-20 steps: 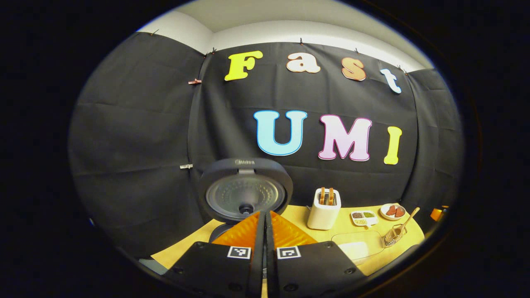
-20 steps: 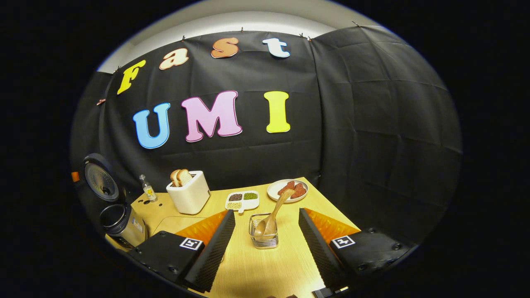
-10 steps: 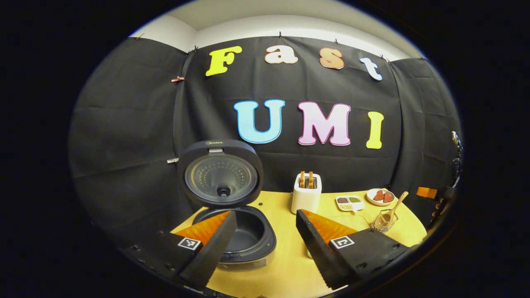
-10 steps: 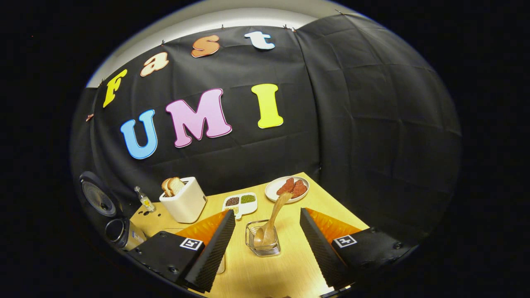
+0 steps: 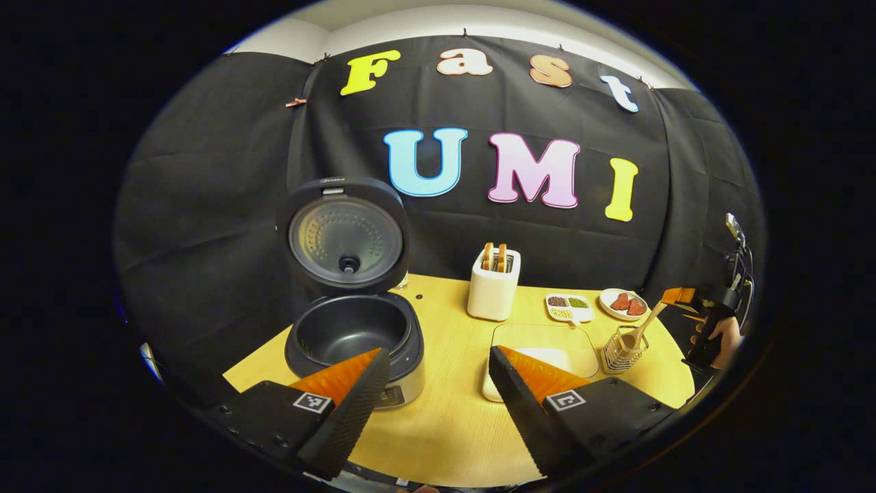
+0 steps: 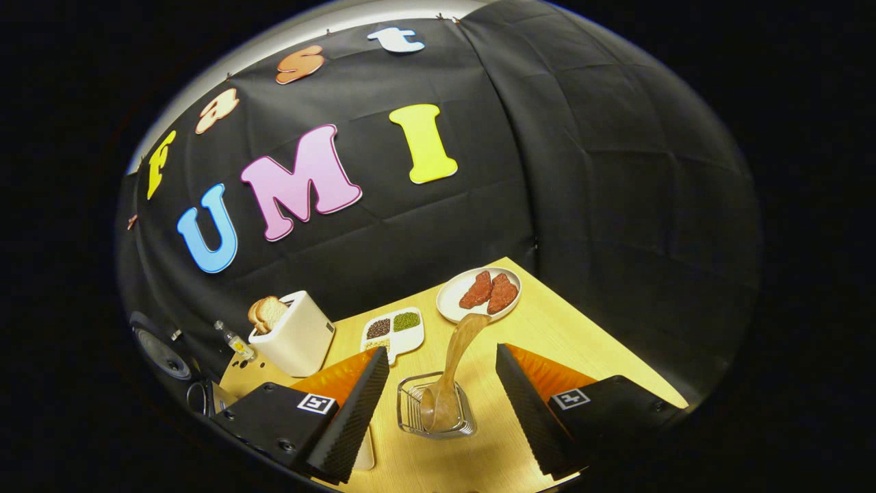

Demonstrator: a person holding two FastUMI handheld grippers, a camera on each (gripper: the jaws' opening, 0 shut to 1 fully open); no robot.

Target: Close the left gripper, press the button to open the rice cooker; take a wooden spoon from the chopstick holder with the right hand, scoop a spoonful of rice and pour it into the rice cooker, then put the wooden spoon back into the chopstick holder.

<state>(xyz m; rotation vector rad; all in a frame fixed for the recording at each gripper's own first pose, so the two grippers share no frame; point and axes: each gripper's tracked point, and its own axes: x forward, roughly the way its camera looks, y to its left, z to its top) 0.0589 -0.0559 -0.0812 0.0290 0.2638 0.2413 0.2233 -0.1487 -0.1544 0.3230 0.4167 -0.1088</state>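
**Cooker lid up, right gripper closing in on the spoon**

Pale wooden tabletop (image 5: 452, 418) runs under both of my grippers, with black cloth behind it. From the left gripper view, my left gripper (image 5: 432, 373) has its jaws spread wide with nothing between them; a second ago they were pressed together right against the cooker, and since then I have pulled back and up. The dark grey round rice cooker (image 5: 352, 339) sits at the near left of the table, its lid (image 5: 344, 236) standing upright and the empty inner pot showing, where before only the lid and a sliver of rim showed. Right of it lies a clear shallow tray of white rice (image 5: 544, 346), beyond that a white toaster with bread slices (image 5: 494, 287), then a small white divided dish of grains (image 5: 568, 306) and a white plate of reddish pieces (image 5: 623, 303).

At the far right stands the wire chopstick holder (image 5: 619, 349) with the wooden spoon (image 5: 643, 325) leaning out of it; my right gripper (image 5: 684, 301) and the hand holding it (image 5: 722, 332) are just beside it.

From the right gripper view, my right gripper (image 6: 441, 390) is released, its fingers flanking the chopstick holder (image 6: 434, 414) without touching it. The wooden spoon (image 6: 455, 373) rests bowl-down inside, handle tilting toward the far plate (image 6: 479, 294). The holder now sits closer and lower between my fingers than half a second ago.
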